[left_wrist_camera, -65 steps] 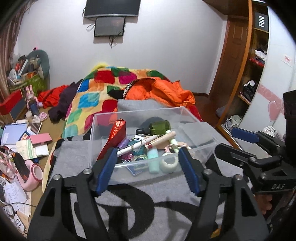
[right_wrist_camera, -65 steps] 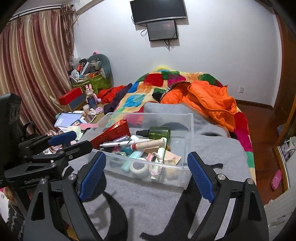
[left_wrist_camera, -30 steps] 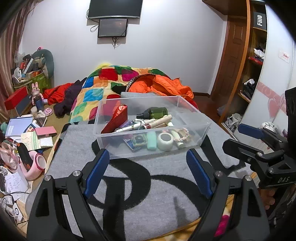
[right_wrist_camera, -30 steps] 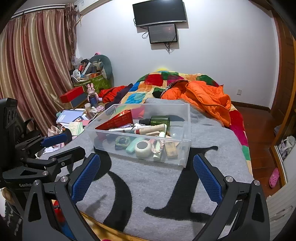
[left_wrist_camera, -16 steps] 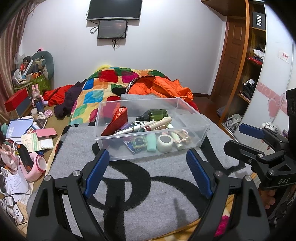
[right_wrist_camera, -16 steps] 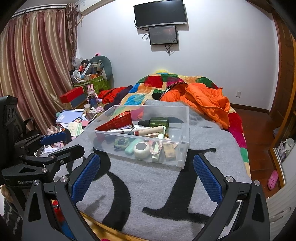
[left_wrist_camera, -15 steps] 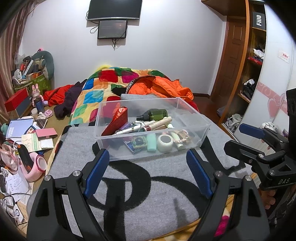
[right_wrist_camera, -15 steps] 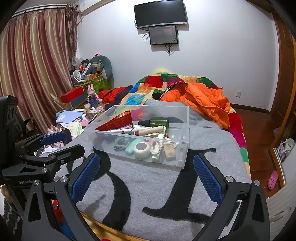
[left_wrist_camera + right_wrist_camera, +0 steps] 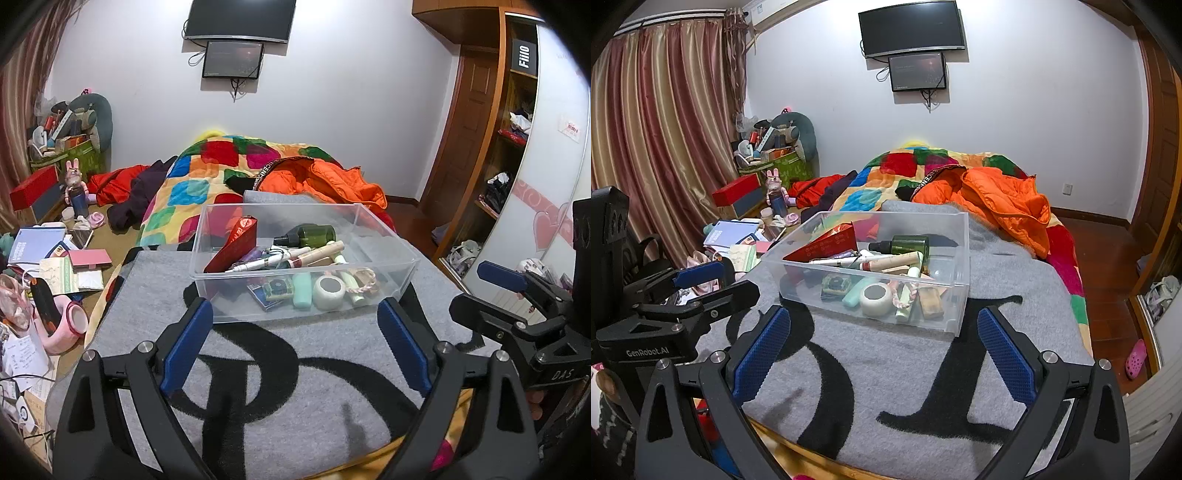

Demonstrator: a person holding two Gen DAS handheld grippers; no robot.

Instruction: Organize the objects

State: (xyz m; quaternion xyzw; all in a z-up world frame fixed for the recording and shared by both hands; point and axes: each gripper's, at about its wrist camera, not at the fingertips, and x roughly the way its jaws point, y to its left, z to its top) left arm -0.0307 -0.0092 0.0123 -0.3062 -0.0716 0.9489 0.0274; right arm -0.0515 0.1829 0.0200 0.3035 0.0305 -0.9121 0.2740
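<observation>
A clear plastic bin (image 9: pixel 400 269) (image 9: pixel 962 258) sits on a grey blanket with black letters (image 9: pixel 280 373) (image 9: pixel 886 369). It holds a red box (image 9: pixel 234 245) (image 9: pixel 827 243), a green bottle (image 9: pixel 314 236) (image 9: pixel 908 243), tubes, a white tape roll (image 9: pixel 330 291) (image 9: pixel 875 294) and other small items. My left gripper (image 9: pixel 293 347) is open and empty, in front of the bin. My right gripper (image 9: pixel 882 350) is open and empty, also short of the bin. Each gripper shows at the edge of the other's view.
A colourful quilt (image 9: pixel 207 184) and an orange jacket (image 9: pixel 325 181) (image 9: pixel 1001 203) lie on the bed behind the bin. Books, boxes and pink items clutter the floor on the left (image 9: pixel 55 258). A wardrobe (image 9: pixel 517 147) stands at the right.
Both grippers drew back from the bin between 2.2 s and 1 s ago, so more blanket shows before it. Since then almost nothing has moved. Both stayed open.
</observation>
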